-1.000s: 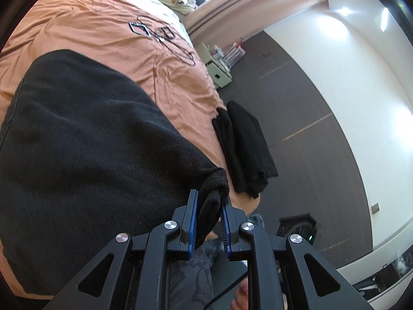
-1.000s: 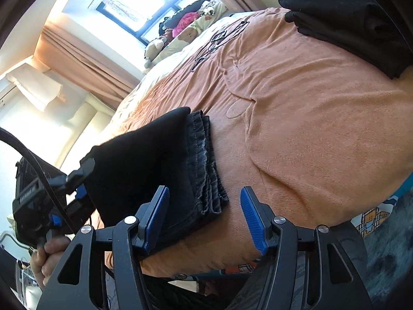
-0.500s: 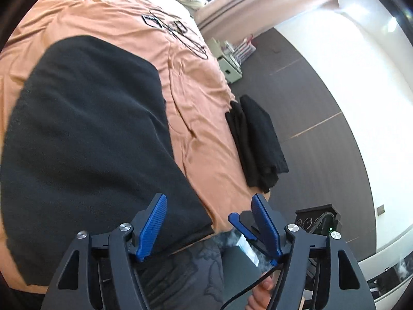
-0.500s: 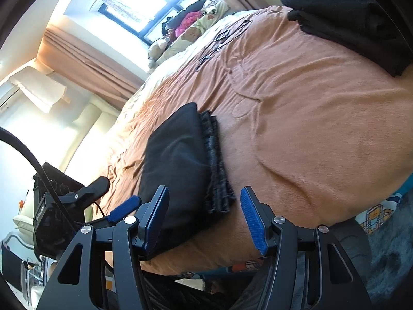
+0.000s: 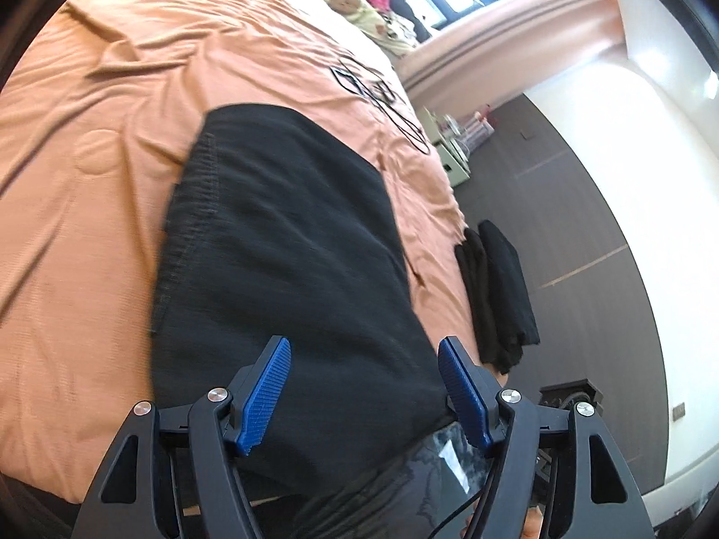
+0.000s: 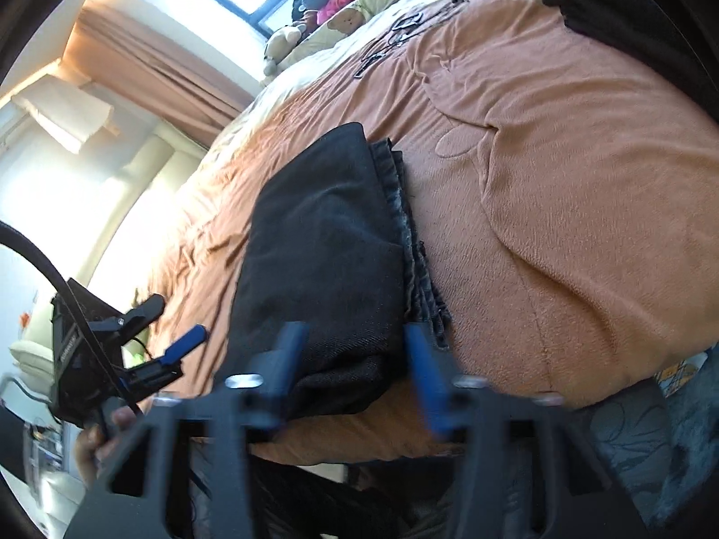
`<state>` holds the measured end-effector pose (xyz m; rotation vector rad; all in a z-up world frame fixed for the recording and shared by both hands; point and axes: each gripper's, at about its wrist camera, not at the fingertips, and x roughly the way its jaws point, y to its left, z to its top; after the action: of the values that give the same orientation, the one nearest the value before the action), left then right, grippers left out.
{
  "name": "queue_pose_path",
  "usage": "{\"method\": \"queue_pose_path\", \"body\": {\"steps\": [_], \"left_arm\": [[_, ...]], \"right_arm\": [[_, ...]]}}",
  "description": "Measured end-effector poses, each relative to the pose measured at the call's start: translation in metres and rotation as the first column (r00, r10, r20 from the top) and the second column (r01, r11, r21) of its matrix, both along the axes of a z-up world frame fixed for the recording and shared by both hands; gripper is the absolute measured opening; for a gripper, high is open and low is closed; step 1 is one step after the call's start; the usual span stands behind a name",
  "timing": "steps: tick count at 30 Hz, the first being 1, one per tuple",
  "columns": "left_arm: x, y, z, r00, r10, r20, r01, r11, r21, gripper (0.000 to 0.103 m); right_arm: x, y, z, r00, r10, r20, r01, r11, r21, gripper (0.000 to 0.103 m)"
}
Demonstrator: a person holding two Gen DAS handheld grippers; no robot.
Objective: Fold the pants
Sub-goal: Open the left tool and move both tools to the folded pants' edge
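Wide bare bedspread (image 5: 90, 233) left of the folded pants (image 5: 287, 242), free to pass. Right of the pants, a narrower bare strip, then a dark folded stack (image 5: 499, 292) at the bed's right edge blocks it. Far side: black cords (image 5: 382, 99) lie on the spread, plush toys and pillows (image 6: 341, 13) beyond. Near edge open.

Folded black pants (image 6: 323, 242) frame centre on orange bedspread (image 6: 561, 188); right gripper (image 6: 355, 359) jaws closing, blurred, straddling near edge.
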<state>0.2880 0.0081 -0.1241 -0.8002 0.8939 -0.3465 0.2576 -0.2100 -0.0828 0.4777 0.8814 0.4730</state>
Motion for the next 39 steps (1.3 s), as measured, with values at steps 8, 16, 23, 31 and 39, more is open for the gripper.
{"method": "queue_pose_path", "body": {"steps": [8,16,23,31,39], "left_arm": [[-0.006,0.026,-0.019,0.997,0.059,-0.043,-0.059,0.998,-0.001,0.07],[-0.01,0.042,-0.036,0.992,0.098,-0.08,-0.096,0.995,0.019,0.07],[-0.006,0.047,-0.054,0.987,0.107,-0.121,-0.105,0.994,0.022,0.069],[0.0,0.049,-0.064,0.988,0.094,-0.122,-0.095,0.995,-0.001,0.066],[-0.01,0.038,-0.076,0.987,0.04,-0.156,-0.047,0.998,-0.046,0.06]], "right_arm": [[-0.021,0.001,0.017,0.993,0.009,0.119,-0.007,1.0,-0.021,0.009],[-0.04,-0.011,-0.009,0.997,-0.013,0.078,0.018,0.998,-0.054,0.008],[-0.028,-0.014,-0.013,1.0,-0.01,-0.008,0.01,1.0,-0.027,0.01],[-0.025,-0.02,0.004,0.999,-0.019,0.045,0.021,0.999,-0.027,0.043],[-0.001,-0.011,-0.014,1.0,-0.021,0.007,0.021,0.999,-0.033,0.047]]}}
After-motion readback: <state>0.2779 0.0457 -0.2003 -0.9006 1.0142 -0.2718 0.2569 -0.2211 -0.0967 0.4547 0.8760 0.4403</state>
